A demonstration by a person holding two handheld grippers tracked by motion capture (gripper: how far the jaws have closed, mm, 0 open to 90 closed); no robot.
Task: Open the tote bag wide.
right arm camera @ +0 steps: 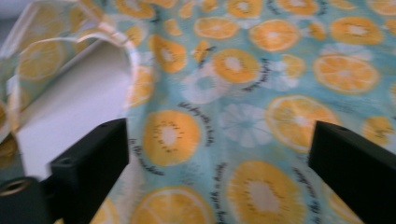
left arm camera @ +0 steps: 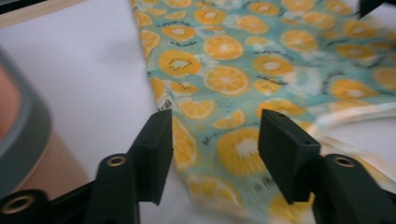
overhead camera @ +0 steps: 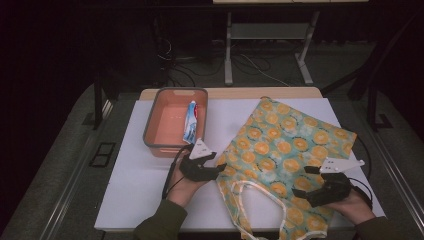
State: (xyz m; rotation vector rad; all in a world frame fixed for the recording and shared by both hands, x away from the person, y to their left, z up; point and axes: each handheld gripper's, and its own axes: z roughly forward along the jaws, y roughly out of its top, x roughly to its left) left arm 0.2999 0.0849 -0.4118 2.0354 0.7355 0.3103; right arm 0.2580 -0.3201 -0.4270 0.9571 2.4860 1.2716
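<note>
Orange bin [overhead camera: 172,122]: we see it at the left rear of the worktop [overhead camera: 135,185], a toothpaste tube [overhead camera: 191,122] lying along its right wall. It stands just behind our left hand, so a careless swing back could knock it or catch its rim.

Left tongs [overhead camera: 218,170]: they sit at the bag's left edge, jaws apart, clamped on nothing. In the left gripper view [left arm camera: 215,140] the cloth edge lies between and under the jaws without being pinched. If we close now, we judge we may take only one layer, or bite the worktop cover along with the cloth.

Orange-print bag [overhead camera: 285,150]: it lies flat across the right half of the worktop, its mouth and pale handle loop [overhead camera: 250,187] toward us. The cloth is thin and limp; a pull from one side alone would likely drag the whole bag sideways and bunch it instead of opening it.

Handle loop: it curls loose near the front edge and could snag a jaw as we move in.

Right tongs [overhead camera: 305,195]: they rest over the bag's near right part, jaws wide apart, holding nothing; the right gripper view [right arm camera: 219,154] has print between them. Closing from above on flat cloth may slip off, or pinch both layers and keep the mouth shut.
</note>
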